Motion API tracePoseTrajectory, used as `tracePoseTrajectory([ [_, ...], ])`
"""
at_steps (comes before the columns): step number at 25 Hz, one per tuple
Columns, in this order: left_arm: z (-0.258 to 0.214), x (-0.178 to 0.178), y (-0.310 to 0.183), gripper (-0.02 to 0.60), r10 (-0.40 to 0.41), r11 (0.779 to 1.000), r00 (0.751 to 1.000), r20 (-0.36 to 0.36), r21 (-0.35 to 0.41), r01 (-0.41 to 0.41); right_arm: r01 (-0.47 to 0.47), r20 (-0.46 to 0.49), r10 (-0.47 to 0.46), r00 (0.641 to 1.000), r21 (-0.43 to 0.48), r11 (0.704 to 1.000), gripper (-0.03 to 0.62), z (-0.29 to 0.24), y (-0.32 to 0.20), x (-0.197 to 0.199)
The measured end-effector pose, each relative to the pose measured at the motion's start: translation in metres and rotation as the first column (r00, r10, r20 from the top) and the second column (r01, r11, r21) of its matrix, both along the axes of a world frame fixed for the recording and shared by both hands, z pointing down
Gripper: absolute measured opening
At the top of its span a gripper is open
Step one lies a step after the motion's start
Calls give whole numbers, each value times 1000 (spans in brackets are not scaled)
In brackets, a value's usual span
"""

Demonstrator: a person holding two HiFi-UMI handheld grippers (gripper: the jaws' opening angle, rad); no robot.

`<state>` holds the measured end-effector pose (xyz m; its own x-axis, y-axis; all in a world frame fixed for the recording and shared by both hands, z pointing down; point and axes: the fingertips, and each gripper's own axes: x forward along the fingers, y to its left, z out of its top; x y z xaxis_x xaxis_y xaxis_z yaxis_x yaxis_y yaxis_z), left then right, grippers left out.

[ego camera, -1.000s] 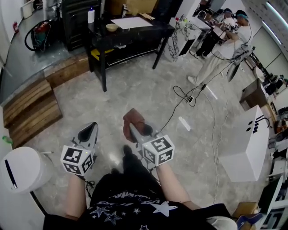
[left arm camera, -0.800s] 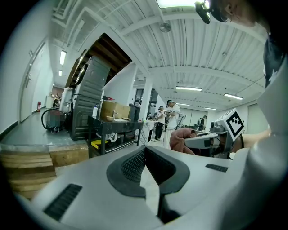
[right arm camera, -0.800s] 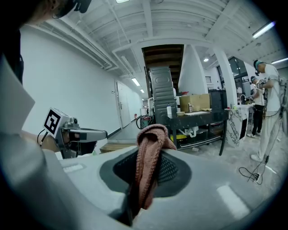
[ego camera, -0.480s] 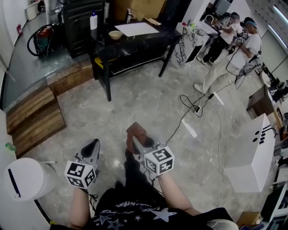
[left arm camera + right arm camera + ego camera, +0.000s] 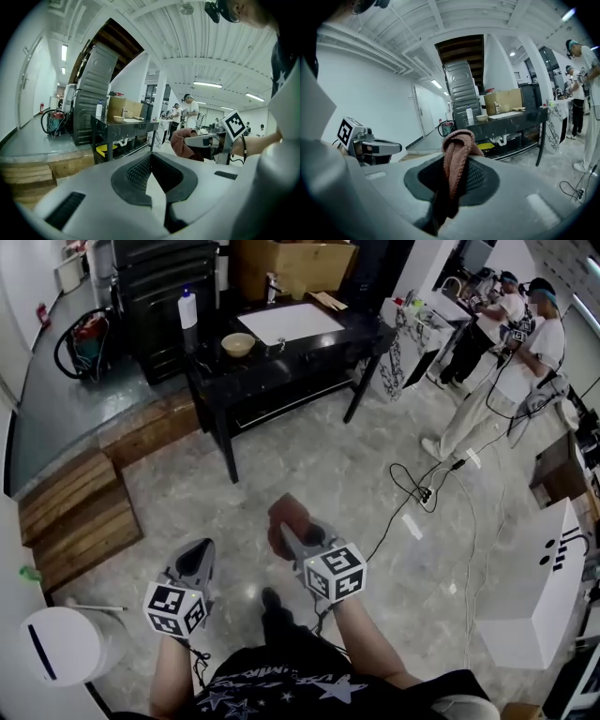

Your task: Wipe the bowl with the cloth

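Cloth point(image 5: 457, 157), rust-brown, is pinched in the right gripper point(image 5: 292, 538). Its jaws are clamped on the cloth, and a bunch of it stands up above them. The left gripper point(image 5: 199, 554) is held beside the right one, not touching it, with jaws pressed together and nothing between them. Both are held low over the pale stone floor point(image 5: 281, 465) and point toward the black table point(image 5: 309, 357).

The bowl point(image 5: 237, 343) sits toward the table's left end. A white bottle point(image 5: 187, 307) stands at the corner behind it, and a white sheet point(image 5: 289, 322) lies to its right. The floor between the grippers and the table's front edge is bare. Wooden steps point(image 5: 80, 512) and a white bin point(image 5: 61, 643) border that stretch on the left. On the right a black cable point(image 5: 412, 493) trails across the floor, and people point(image 5: 511, 362) stand past the table's right end.
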<state>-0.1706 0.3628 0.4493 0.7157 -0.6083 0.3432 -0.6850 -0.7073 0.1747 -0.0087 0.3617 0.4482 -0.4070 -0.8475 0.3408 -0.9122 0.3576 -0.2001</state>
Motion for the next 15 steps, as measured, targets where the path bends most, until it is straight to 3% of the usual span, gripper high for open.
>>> tracePoseTrajectory([
  [7,2,31,-57,8,-25,1000,999,20,-9,26,12,30,-11,999,-24,1000,68,11,-61,40],
  [15,-7,25,-92,8,-134,991,991,8,-12,134,36,41,-37,998,15,999,68,-1,-110,63],
])
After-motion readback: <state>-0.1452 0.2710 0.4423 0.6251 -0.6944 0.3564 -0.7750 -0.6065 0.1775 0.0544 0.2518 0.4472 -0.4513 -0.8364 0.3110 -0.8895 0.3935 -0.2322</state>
